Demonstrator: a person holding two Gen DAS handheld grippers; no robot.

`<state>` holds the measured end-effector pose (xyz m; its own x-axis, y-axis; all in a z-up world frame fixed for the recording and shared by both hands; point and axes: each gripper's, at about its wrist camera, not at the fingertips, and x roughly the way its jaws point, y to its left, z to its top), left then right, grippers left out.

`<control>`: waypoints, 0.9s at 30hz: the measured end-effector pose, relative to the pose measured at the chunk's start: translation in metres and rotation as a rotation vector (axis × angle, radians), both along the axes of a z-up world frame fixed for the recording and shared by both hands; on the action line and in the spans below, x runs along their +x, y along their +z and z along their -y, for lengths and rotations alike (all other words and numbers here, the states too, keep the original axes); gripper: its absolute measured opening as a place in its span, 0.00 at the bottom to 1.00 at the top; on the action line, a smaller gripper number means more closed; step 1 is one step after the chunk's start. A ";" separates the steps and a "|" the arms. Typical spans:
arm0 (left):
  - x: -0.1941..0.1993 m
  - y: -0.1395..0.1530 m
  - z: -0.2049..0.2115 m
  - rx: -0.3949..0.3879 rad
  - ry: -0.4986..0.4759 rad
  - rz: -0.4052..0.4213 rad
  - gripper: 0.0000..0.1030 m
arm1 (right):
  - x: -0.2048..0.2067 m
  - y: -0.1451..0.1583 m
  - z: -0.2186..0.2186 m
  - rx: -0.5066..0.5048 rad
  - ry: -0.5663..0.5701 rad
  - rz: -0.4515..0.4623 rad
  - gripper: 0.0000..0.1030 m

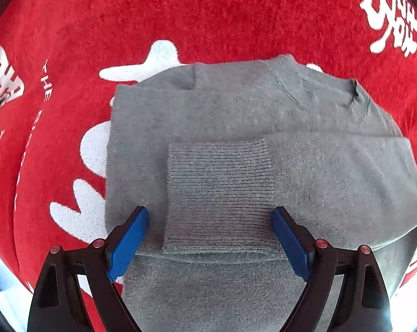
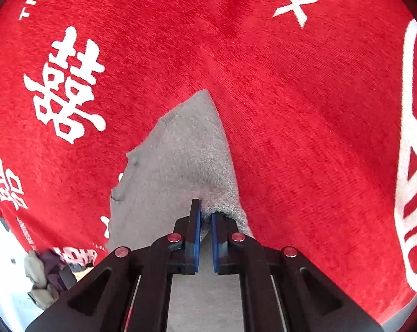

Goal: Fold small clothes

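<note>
A small grey knit sweater lies on a red cloth, partly folded, with a sleeve laid across its body and the ribbed cuff on top. My left gripper is open, its blue fingers on either side of the cuff, just above it. In the right wrist view my right gripper is shut on a fold of the grey sweater at its edge and holds it slightly raised off the cloth.
The red cloth has white printed characters and letters and covers the whole work surface. A pile of other clothes lies off the cloth's edge at lower left of the right wrist view.
</note>
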<state>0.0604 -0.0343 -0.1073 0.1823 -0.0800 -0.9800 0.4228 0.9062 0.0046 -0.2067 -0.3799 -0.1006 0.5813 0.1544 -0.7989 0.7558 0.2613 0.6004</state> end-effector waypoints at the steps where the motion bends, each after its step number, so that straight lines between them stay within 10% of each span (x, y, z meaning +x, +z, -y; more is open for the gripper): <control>1: -0.002 0.000 0.000 0.001 -0.002 0.010 0.92 | -0.001 -0.004 0.000 -0.006 0.013 -0.021 0.07; 27: -0.029 0.022 -0.003 0.065 -0.062 -0.045 0.93 | -0.010 0.032 -0.024 -0.161 0.304 -0.280 0.26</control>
